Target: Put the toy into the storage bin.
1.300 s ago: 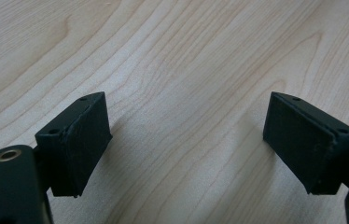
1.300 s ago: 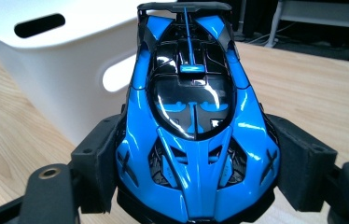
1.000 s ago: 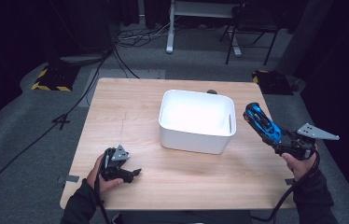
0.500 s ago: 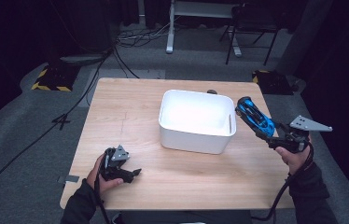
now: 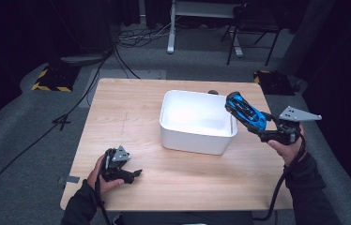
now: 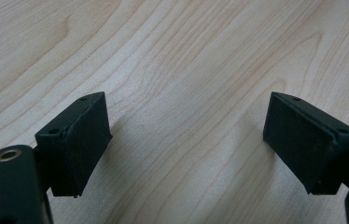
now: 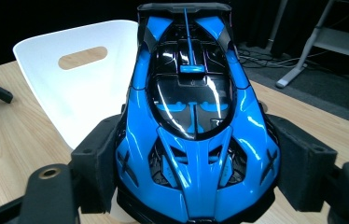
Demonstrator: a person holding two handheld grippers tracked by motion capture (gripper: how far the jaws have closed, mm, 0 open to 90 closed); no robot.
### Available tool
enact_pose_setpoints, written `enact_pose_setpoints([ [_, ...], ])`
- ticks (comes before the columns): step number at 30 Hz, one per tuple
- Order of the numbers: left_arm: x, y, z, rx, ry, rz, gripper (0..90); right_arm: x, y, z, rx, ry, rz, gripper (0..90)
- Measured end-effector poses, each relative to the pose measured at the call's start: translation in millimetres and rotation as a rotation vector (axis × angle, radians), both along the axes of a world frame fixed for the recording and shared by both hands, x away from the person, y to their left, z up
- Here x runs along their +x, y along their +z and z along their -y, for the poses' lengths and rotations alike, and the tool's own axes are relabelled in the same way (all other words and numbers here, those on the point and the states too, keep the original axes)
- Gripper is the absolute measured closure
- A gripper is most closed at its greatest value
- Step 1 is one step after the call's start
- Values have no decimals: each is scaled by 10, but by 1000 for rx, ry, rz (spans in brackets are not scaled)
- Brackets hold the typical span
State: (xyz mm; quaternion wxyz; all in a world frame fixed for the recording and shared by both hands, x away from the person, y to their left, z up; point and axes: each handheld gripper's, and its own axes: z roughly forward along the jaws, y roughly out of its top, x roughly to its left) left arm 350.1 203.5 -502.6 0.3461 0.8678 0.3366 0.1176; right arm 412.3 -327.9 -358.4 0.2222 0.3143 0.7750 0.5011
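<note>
One blue toy car (image 7: 195, 121) in R gripper (image 7: 196, 172), over white bin (image 5: 197, 138)

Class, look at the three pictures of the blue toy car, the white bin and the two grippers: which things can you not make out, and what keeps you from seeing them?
- Blue toy car: its underside and wheels, hidden by its own body and the right gripper in the right gripper view.
- White bin: the near part of its floor, hidden by its front wall in the high view.
- Small dark thing behind the bin: too small to identify.
- Left gripper: its jaws are tiny in the high view.
</note>
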Motion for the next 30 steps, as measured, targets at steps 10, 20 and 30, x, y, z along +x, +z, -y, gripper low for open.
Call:
enact_pose_setpoints([
  [10,0,0,0,0,0,0,151,150,62,-256,-66,55,-29,262],
  [20,-1,-1,2,-3,0,-2,151,266,74,-514,-177,87,-72,262],
  [30,0,0,0,0,0,0,151,315,108,-635,-289,105,-101,262],
])
